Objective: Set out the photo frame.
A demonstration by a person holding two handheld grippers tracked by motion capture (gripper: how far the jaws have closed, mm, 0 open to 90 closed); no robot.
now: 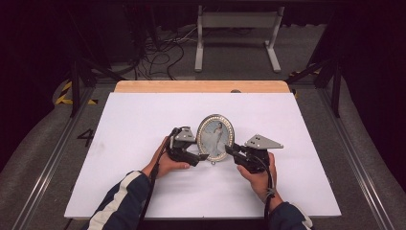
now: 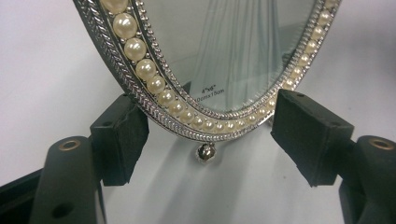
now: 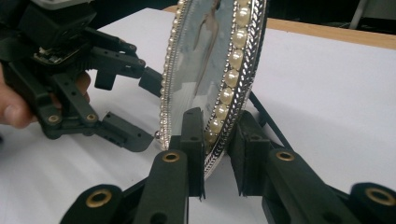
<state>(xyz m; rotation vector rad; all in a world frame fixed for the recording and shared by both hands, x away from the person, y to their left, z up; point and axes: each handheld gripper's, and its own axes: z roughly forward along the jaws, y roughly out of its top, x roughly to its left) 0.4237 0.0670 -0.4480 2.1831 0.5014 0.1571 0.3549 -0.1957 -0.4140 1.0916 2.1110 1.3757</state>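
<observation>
White board (image 1: 143, 120) bare around upright oval frame (image 1: 215, 137); right claw (image 1: 230, 150) clamped on rim, left claw (image 1: 203, 156) apart astride it.

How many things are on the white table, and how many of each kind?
Oval pearl picture frame: 1
Black grippers: 2, the left gripper and the right gripper
Total: 3, all over the white table

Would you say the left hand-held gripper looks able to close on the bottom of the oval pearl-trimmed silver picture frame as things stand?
Probably yes: the left hand-held gripper has its jaws open on either side of the oval pearl-trimmed silver picture frame, with nothing between.
</observation>
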